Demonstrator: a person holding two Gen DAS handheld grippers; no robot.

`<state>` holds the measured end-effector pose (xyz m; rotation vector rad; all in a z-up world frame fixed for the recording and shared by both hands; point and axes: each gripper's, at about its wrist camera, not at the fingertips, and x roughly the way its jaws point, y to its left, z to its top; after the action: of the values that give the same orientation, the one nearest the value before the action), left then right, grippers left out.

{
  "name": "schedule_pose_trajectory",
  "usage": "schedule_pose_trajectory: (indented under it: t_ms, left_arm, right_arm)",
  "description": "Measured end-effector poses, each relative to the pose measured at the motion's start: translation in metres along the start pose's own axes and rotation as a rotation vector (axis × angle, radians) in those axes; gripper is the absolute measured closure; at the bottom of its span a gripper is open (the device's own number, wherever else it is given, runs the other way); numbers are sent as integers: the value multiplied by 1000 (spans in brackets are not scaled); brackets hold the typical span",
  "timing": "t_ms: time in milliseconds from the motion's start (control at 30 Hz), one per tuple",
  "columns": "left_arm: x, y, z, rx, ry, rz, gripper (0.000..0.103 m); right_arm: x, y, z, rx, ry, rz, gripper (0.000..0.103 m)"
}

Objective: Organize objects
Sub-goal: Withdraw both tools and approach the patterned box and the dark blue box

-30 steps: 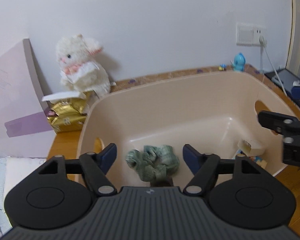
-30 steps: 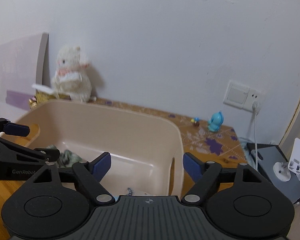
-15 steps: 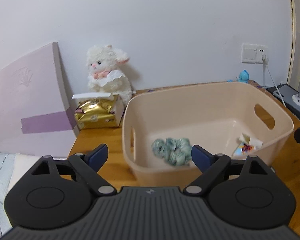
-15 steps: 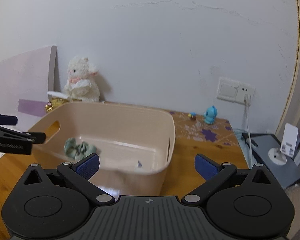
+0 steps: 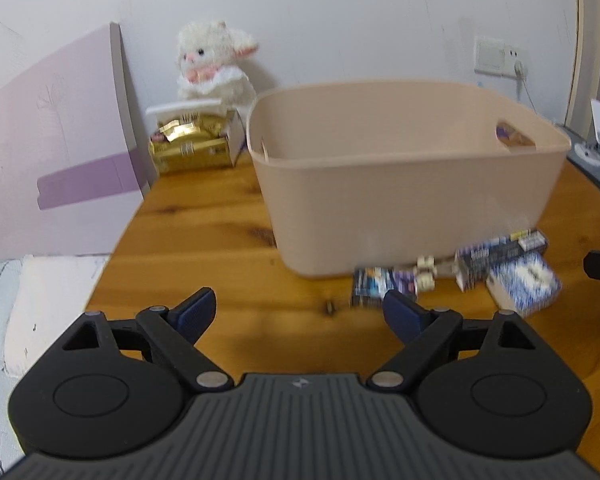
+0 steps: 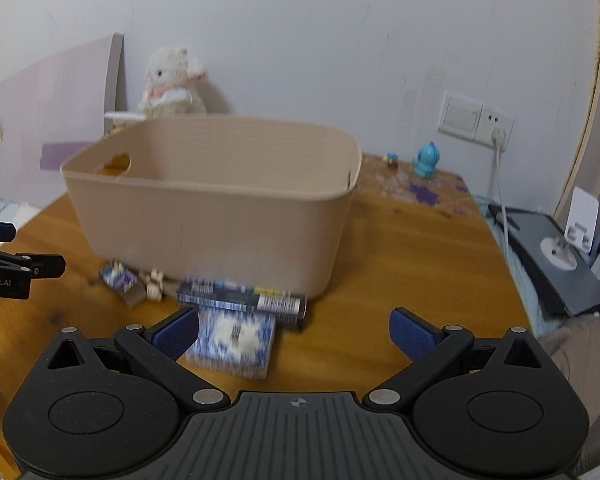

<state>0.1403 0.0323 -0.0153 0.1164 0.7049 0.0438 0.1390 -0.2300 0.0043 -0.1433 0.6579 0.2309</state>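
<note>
A beige plastic basket (image 5: 404, 196) (image 6: 212, 216) stands on the wooden table (image 5: 204, 236). In front of it lie a dark long box (image 6: 240, 300) (image 5: 500, 254), a blue-white pack (image 6: 232, 340) (image 5: 524, 280), a small dark blue packet (image 5: 380, 284) (image 6: 118, 276) and a small beige toy (image 5: 426, 272) (image 6: 154, 282). My left gripper (image 5: 300, 314) is open and empty, low over the table before the basket. My right gripper (image 6: 294, 334) is open and empty, just above the blue-white pack. The basket's contents are hidden by its wall.
A white plush lamb (image 5: 212, 68) sits on a gold tissue pack (image 5: 192, 146) at the back left, beside a pink board (image 5: 52, 160). A blue figurine (image 6: 426, 160) and wall socket (image 6: 476, 122) are at the back right. A grey device (image 6: 556, 260) lies at the right edge.
Both grippers have pulled back and dropped from above the basket to table level in front of it. The loose items before the basket have come into view.
</note>
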Motion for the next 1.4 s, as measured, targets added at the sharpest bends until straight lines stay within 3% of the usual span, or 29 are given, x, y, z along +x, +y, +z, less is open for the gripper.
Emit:
schedule_pose_trajectory:
  t_ms: [233, 667, 1200, 1333, 1400]
  left_arm:
    - [16, -10, -21, 23, 51, -18, 12]
    - [47, -24, -22, -19, 91, -80, 12]
    - [73, -30, -10, -61, 48, -96, 7]
    - [78, -28, -6, -74, 32, -87, 16]
    - [77, -28, -4, -68, 21, -96, 31]
  right_arm:
    - [13, 2, -19, 13, 53, 0, 0]
    - [51, 9, -34, 35, 150, 34, 0]
    - [73, 37, -22, 16, 142, 51, 3]
    - [71, 38, -20, 21, 125, 50, 16]
    - [69, 37, -18, 22, 117, 51, 34]
